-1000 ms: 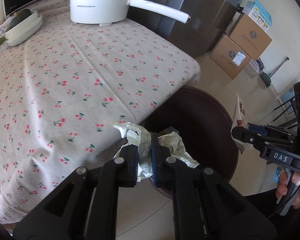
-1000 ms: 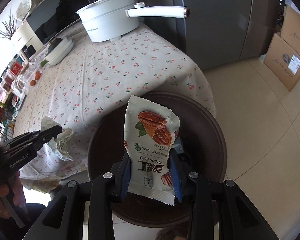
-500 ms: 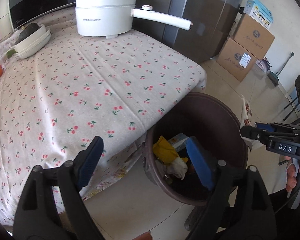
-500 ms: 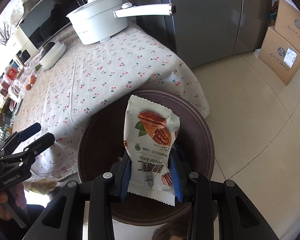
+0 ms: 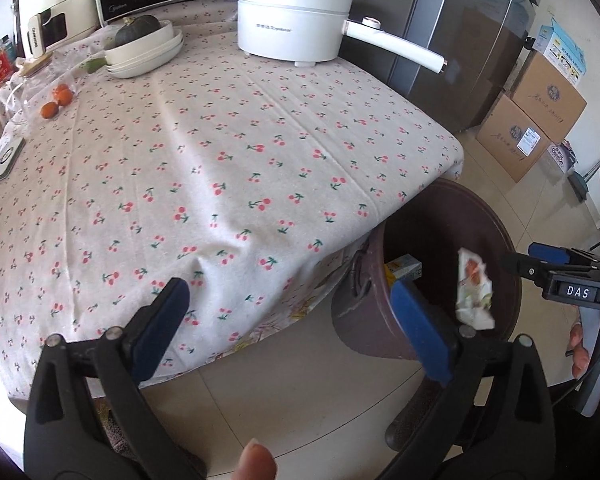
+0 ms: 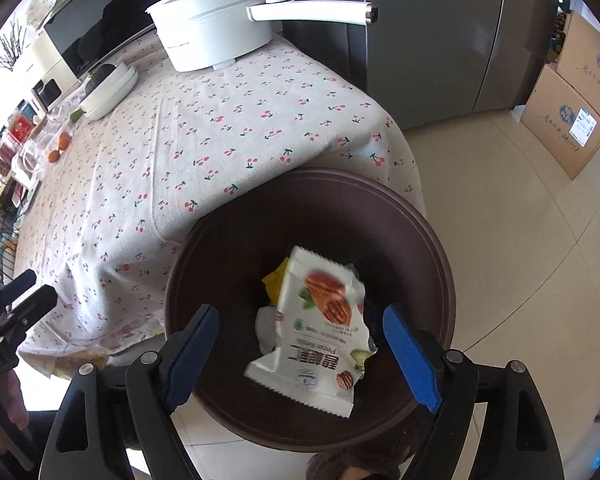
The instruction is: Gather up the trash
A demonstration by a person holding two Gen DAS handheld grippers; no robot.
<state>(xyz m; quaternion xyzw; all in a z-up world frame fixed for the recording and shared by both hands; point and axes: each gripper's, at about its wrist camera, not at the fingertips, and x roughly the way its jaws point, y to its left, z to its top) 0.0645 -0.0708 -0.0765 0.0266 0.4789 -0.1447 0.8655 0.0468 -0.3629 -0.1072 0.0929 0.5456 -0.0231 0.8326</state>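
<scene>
Left wrist view is showing the left gripper point(image 5: 288, 320) with its jaws opening wide and nothing between them; a second ago they were closed on a crumpled wrapper, and now that wrapper is gone from the fingers, so I judge it is lying in the brown trash bin point(image 5: 504, 240) at the lower right of the frame. The gripper is now looking more over the cherry tablecloth point(image 5: 220, 152), which is filling the middle of the frame, and less over the bin than before. At the right edge the right gripper point(image 5: 540, 258) is hanging above the bin, and the pecan snack packet point(image 5: 474, 292) is falling just below it, blurred. Right wrist view is showing the right gripper point(image 6: 300, 344) with its jaws opening too; half a second ago they were pinching the packet point(image 6: 320, 332), and now the pads are standing apart from it on both sides while it is dropping, tilted, inside the rim of the bin point(image 6: 432, 240) at the lower centre. Yellow and white trash is lying under it. Both pieces are seeming delivered, so both tools are becoming free for the next piece.
</scene>
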